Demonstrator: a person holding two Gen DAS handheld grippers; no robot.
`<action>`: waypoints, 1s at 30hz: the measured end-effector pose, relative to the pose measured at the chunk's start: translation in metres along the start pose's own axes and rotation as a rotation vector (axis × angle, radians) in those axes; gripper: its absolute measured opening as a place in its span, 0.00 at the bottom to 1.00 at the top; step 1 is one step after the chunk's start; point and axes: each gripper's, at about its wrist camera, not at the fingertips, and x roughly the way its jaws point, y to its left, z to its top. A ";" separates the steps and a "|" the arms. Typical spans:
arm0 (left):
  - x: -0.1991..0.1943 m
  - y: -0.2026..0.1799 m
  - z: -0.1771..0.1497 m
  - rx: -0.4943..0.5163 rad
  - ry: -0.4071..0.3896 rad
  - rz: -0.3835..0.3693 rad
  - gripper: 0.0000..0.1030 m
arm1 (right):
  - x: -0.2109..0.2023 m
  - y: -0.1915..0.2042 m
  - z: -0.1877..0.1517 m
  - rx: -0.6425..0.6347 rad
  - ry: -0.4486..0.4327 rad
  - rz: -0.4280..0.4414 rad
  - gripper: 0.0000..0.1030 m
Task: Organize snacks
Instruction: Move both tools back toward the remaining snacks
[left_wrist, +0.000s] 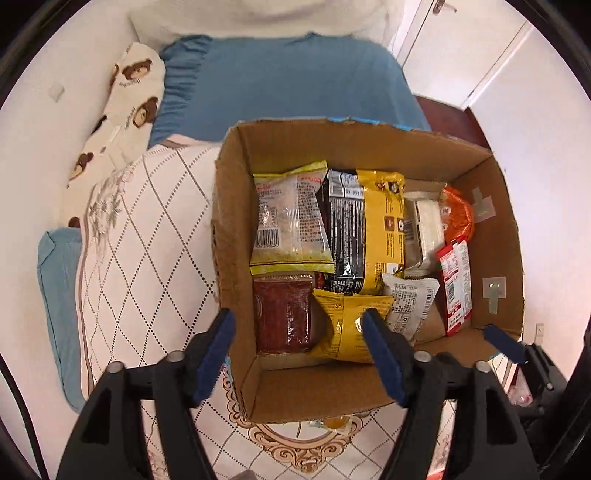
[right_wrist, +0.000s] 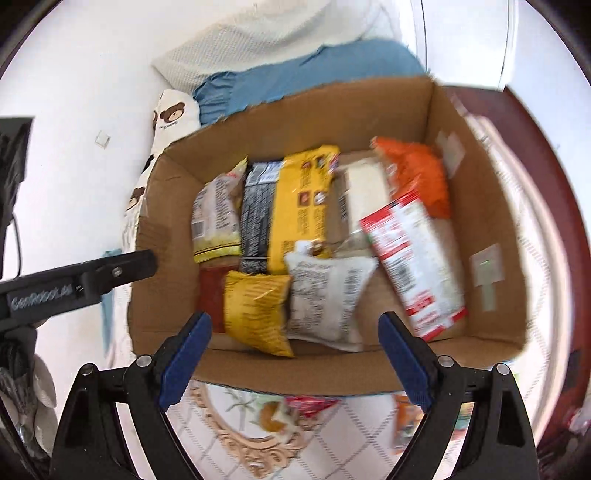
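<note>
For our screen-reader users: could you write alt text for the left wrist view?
Open left gripper above a cardboard box of snack packets on a quilted bed, nothing between its blue pads. A yellow packet lies nearest.

matt brown cardboard box (left_wrist: 236, 229) with ragged edges holds glossy, crinkled plastic snack packets (left_wrist: 291, 218), resting on a quilted cloth bed cover (left_wrist: 147, 236) beside a soft blue cloth pillow (left_wrist: 288, 85).

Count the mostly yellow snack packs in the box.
3. A tall yellow pack stands mid-box beside the black pack; a small yellow pack lies near the front wall; a yellow-edged clear pack leans at left. Others may be hidden underneath.
</note>
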 end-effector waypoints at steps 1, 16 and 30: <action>-0.005 -0.001 -0.006 0.001 -0.035 0.012 0.83 | -0.006 -0.002 -0.002 -0.013 -0.018 -0.022 0.91; -0.088 -0.022 -0.094 0.007 -0.404 0.053 0.95 | -0.099 -0.003 -0.041 -0.168 -0.300 -0.195 0.96; -0.136 -0.042 -0.147 0.001 -0.551 0.034 0.95 | -0.176 -0.010 -0.084 -0.136 -0.435 -0.136 0.96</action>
